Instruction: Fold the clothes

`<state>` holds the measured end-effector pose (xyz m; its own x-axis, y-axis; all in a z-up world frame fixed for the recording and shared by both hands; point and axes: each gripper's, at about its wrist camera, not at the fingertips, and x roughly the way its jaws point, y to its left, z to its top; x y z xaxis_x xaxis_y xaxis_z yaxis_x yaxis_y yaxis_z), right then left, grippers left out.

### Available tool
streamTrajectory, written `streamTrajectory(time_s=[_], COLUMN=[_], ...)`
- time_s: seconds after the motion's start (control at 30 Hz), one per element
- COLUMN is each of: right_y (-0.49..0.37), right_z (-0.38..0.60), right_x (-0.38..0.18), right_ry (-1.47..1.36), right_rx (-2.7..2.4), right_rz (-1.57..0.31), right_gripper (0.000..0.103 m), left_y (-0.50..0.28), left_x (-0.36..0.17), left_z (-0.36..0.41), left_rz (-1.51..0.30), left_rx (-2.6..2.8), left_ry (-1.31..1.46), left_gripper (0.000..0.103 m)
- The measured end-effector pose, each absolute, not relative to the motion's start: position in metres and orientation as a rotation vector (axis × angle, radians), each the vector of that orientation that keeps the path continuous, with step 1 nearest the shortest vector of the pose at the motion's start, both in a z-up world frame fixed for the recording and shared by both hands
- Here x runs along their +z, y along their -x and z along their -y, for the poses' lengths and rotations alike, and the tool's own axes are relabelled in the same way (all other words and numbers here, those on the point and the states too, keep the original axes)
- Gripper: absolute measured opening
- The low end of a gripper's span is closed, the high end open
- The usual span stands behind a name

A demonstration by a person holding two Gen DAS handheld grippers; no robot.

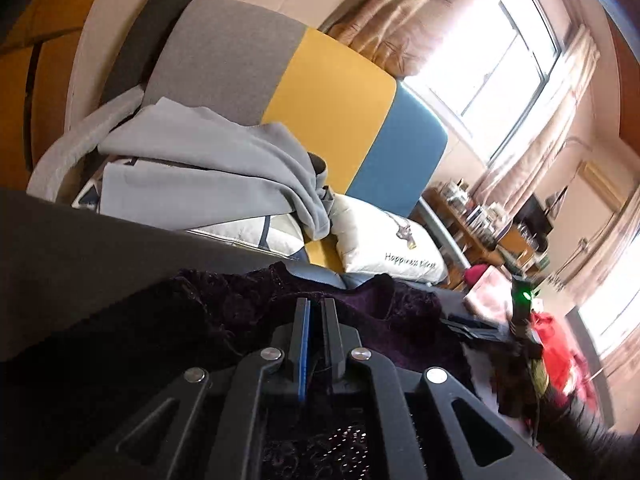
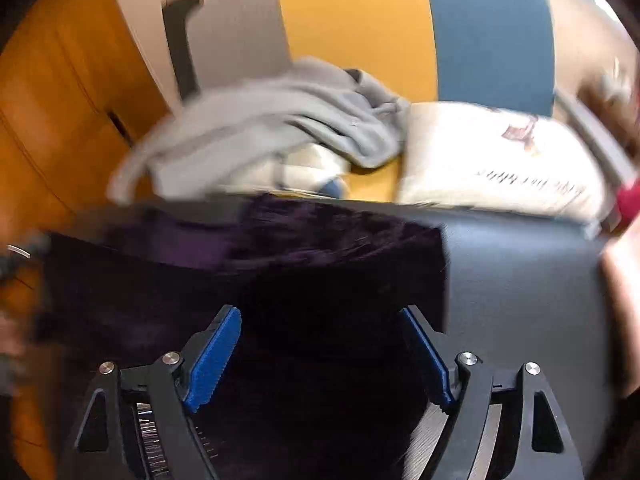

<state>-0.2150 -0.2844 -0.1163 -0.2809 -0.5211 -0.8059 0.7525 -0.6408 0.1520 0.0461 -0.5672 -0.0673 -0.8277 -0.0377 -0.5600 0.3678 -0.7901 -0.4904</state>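
While my left gripper (image 1: 316, 308) has its two fingers drawn together, with only a thin slit showing between them, I judge that it has pinched a fold of the dark purple velvet garment (image 1: 248, 312), though the cloth is so dark around the tips that I cannot see the pinch itself. That garment lies rumpled just ahead of and beneath those jaws, spread over the black table (image 1: 80, 248). My right gripper (image 2: 320, 344) hangs with its jaws spread wide and nothing between the blue pads (image 2: 212, 356); the same garment sits directly below and in front of it, its straight edge just beyond my right-hand pad, with bare table past that. Further ahead of both jaws, well apart from my work, a grey hoodie (image 1: 208, 160) is heaped on a sofa beside a white cushion (image 1: 384, 240). The risk I see is a shallow hold on the left: plush velvet is slippery, and if I have caught only the top layer, lifting could peel it away and bunch the fold crooked. On the right, that view is blurred, so closing now could miss the edge or gather two layers together and drag the whole piece askew.
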Motion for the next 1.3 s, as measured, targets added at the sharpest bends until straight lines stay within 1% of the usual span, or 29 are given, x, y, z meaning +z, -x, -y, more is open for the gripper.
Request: streamTrajectory(time_s=[0.03, 0.07, 0.1, 0.13, 0.17, 0.2, 0.23, 0.27, 0.33, 0.37, 0.4, 0.43, 0.5, 0.53, 0.63, 0.67, 0.7, 0.77, 0.83, 0.9, 1.0, 1.07, 1.1, 1.17, 1.2, 1.3], right_y=[0.219, 0.226, 0.233, 0.237, 0.239, 0.242, 0.247, 0.254, 0.270, 0.274, 0.277, 0.280, 0.278, 0.271, 0.245, 0.235, 0.226, 0.208, 0.190, 0.175, 0.148, 0.142, 0.139, 0.132, 0.129, 0.127], right_z=[0.291, 0.295, 0.300, 0.302, 0.301, 0.299, 0.296, 0.290, 0.284, 0.283, 0.281, 0.279, 0.273, 0.271, 0.257, 0.251, 0.245, 0.241, 0.243, 0.247, 0.236, 0.224, 0.218, 0.212, 0.210, 0.209], right_x=[-0.121, -0.129, -0.138, -0.144, -0.140, -0.135, -0.131, -0.128, -0.136, -0.140, -0.144, -0.147, -0.143, -0.137, -0.117, -0.110, -0.104, -0.110, -0.124, -0.146, -0.157, -0.159, -0.159, -0.159, -0.160, -0.161], right_ry=[-1.117, -1.148, -1.175, -1.177, -1.162, -1.147, -1.132, -1.125, -1.196, -1.209, -1.221, -1.231, -1.217, -1.187, -1.099, -1.070, -1.045, -1.054, -1.086, -1.137, -1.027, -1.021, -1.030, -1.025, -1.014, -1.013], right_rx=[-2.023, -2.031, -2.038, -2.041, -2.055, -2.070, -2.100, -2.135, -2.143, -2.153, -2.163, -2.172, -2.180, -2.193, -2.159, -2.137, -2.114, -2.031, -1.955, -1.950, -1.993, -2.018, -2.027, -2.033, -2.036, -2.030], right_rz=[-0.390, -0.423, -0.457, -0.488, -0.475, -0.458, -0.420, -0.371, -0.285, -0.284, -0.284, -0.282, -0.260, -0.255, -0.204, -0.182, -0.164, -0.162, -0.200, -0.332, -0.466, -0.424, -0.394, -0.405, -0.410, -0.407], right_gripper=[0.081, 0.077, 0.067, 0.067, 0.048, 0.020, 0.017, 0.018, 0.025, 0.037, 0.045, 0.048, 0.050, 0.051, 0.057, 0.060, 0.065, 0.065, 0.066, 0.068, 0.068, 0.069, 0.069, 0.069, 0.070, 0.072], left_y=[-0.049, -0.049, -0.049, -0.050, -0.050, -0.047, -0.044, -0.040, -0.026, -0.020, -0.015, -0.011, -0.008, -0.014, -0.043, -0.051, -0.055, -0.049, -0.039, -0.034, -0.052, -0.065, -0.070, -0.078, -0.082, -0.113], left_x=[-0.065, -0.063, -0.060, -0.058, -0.055, -0.054, -0.053, -0.055, -0.072, -0.083, -0.094, -0.104, -0.122, -0.125, -0.118, -0.115, -0.113, -0.115, -0.134, -0.156, -0.160, -0.159, -0.158, -0.157, -0.155, -0.147], left_z=[0.567, 0.566, 0.565, 0.565, 0.565, 0.565, 0.566, 0.569, 0.585, 0.594, 0.601, 0.605, 0.612, 0.612, 0.605, 0.599, 0.591, 0.570, 0.557, 0.548, 0.537, 0.530, 0.522, 0.507, 0.506, 0.518], left_rz=[-0.902, -0.908, -0.914, -0.914, -0.897, -0.872, -0.846, -0.834, -0.845, -0.851, -0.849, -0.835, -0.817, -0.825, -0.830, -0.861, -0.870, -0.776, -0.719, -0.687, -0.672, -0.717, -0.697, -0.621, -0.651, -0.912], left_rx=[-2.665, -2.670, -2.675, -2.679, -2.676, -2.663, -2.650, -2.618, -2.502, -2.443, -2.391, -2.347, -2.268, -2.246, -2.243, -2.290, -2.335, -2.390, -2.361, -2.319, -2.329, -2.315, -2.314, -2.318, -2.318, -2.285], left_ry=[-0.783, -0.770, -0.757, -0.748, -0.754, -0.771, -0.787, -0.810, -0.875, -0.919, -0.964, -1.013, -1.083, -1.072, -0.930, -0.890, -0.863, -0.909, -1.017, -1.099, -1.045, -1.035, -1.031, -1.012, -0.992, -0.875], left_gripper=[0.004, 0.004, 0.004, 0.004, 0.004, 0.004, 0.004, 0.004, 0.005, 0.007, 0.004, 0.004, 0.011, 0.011, 0.012, 0.017, 0.018, 0.018, 0.018, 0.018, 0.018, 0.018, 0.018, 0.019, 0.019, 0.021])
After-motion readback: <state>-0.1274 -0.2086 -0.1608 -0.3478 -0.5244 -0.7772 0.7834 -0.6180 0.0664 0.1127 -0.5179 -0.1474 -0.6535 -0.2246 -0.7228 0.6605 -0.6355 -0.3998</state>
